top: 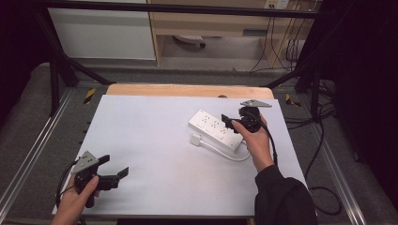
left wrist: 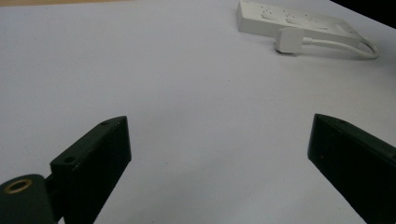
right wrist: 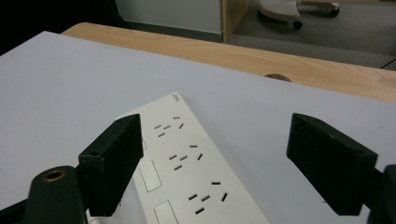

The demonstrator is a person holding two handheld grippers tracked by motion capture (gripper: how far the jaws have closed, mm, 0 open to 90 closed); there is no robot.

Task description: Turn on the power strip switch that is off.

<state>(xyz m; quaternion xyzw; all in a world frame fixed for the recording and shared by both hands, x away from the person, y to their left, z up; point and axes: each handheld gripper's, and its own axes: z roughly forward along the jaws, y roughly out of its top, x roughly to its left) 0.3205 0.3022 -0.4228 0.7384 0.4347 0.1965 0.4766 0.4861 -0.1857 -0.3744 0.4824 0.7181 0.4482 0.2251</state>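
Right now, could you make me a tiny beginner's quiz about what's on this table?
1. True or false: the right gripper is shut on the power strip.
2. Which gripper is nearer the power strip: A) left B) right?
3. Fill in: the strip's plug lies on the ____ table cover.

Key: 1 false, its jaws stand open over the strip. 2 B; the left gripper is far off. 3 white.

power strip (top: 216,128) on table (top: 155,140), right-centre | plug (top: 195,139) just before it
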